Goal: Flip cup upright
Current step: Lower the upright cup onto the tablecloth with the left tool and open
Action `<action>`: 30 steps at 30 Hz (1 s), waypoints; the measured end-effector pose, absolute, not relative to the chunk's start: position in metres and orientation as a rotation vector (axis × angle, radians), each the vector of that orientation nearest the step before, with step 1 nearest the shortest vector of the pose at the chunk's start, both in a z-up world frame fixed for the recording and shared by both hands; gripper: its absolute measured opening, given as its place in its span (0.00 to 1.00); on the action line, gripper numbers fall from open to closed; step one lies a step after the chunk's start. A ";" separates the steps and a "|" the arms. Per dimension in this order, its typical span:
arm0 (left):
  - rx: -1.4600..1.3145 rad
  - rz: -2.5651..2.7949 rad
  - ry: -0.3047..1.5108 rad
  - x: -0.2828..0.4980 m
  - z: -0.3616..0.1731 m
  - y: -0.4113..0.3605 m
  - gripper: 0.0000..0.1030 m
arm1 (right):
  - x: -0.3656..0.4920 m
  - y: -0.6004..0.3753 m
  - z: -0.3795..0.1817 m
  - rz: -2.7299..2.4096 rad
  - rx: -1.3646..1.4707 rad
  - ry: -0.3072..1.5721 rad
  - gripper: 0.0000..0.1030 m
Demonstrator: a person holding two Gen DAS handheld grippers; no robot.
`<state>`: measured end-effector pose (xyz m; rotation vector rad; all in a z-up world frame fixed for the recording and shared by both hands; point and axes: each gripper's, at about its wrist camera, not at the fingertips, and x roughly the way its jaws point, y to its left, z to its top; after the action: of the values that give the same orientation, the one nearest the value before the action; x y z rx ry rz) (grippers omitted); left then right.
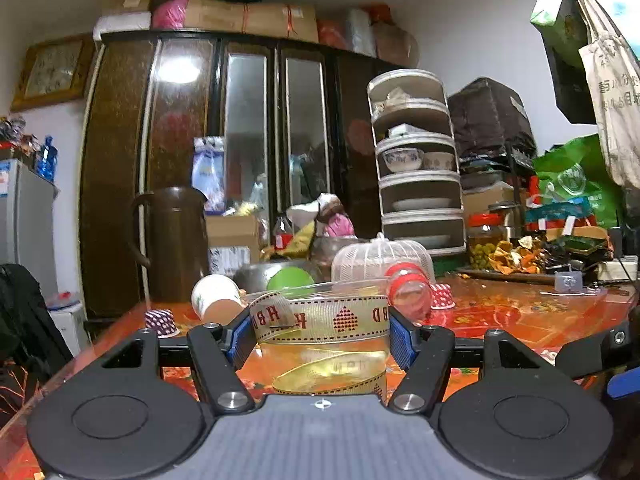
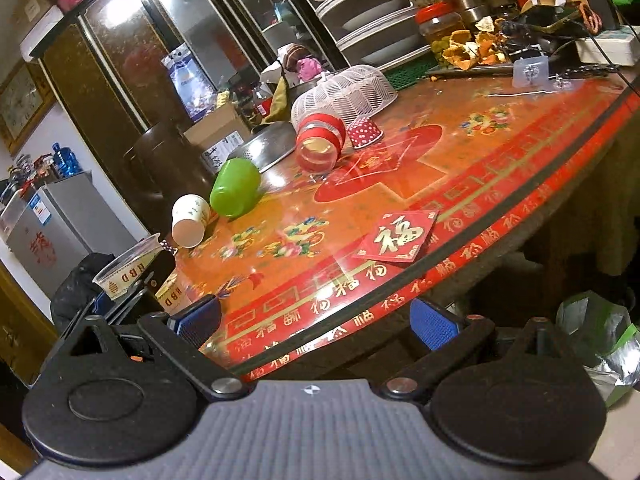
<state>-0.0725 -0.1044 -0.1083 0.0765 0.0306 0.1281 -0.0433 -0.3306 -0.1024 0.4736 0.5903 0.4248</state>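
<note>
Left hand-held gripper (image 1: 322, 334) clamps the clear cup (image 1: 324, 332); right hand-held gripper (image 2: 316, 322) spread, showing green cup (image 2: 235, 188).

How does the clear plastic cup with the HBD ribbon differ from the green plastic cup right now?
The clear plastic cup with the HBD ribbon stands upright, rim up; the green plastic cup lies on its side. The clear cup sits between the blue pads of the left gripper; the green cup lies free on the table, with nothing gripping it. The clear cup is see-through with ribbon inside, the green one opaque. Both are plastic cups.
</note>
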 end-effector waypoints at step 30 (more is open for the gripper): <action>0.110 -0.033 0.195 -0.092 -0.135 -0.081 0.97 | -0.055 -0.300 -0.086 0.481 0.382 0.494 0.99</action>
<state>-0.0920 -0.0805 -0.1353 0.1100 0.1954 -0.0334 -0.0545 -0.2996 -0.0863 0.3820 0.4941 0.4814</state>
